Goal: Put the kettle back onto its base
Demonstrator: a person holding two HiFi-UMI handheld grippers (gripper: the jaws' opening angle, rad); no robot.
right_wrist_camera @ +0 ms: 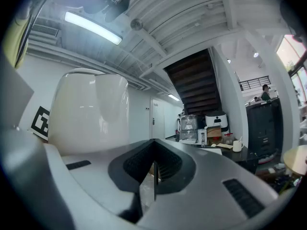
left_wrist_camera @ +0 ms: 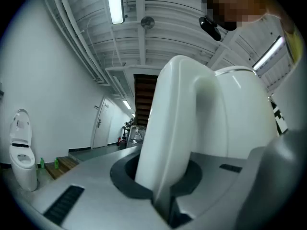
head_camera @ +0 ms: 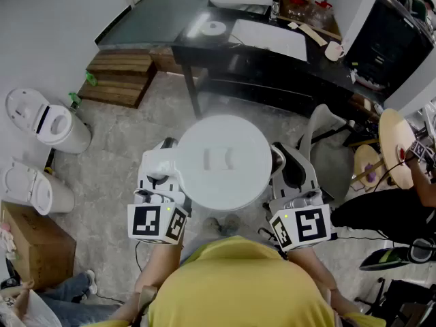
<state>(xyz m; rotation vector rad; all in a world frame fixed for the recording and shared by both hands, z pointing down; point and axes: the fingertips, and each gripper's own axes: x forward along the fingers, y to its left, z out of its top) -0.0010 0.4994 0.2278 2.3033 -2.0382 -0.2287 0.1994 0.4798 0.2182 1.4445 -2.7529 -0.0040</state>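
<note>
A white kettle hangs in the air in front of me, its round lid facing up in the head view. My left gripper is shut on the kettle's handle, which stands upright between the jaws, with the body to the right. My right gripper is beside the kettle's other side, apart from it; its jaws are shut with nothing between them. From that side the kettle fills the left. A white round disc, apparently the base, lies on the black table.
The black table ahead also carries a white sheet, a mug and appliances. Wooden steps and two white bins stand at the left, a cardboard box lower left, a white chair at the right.
</note>
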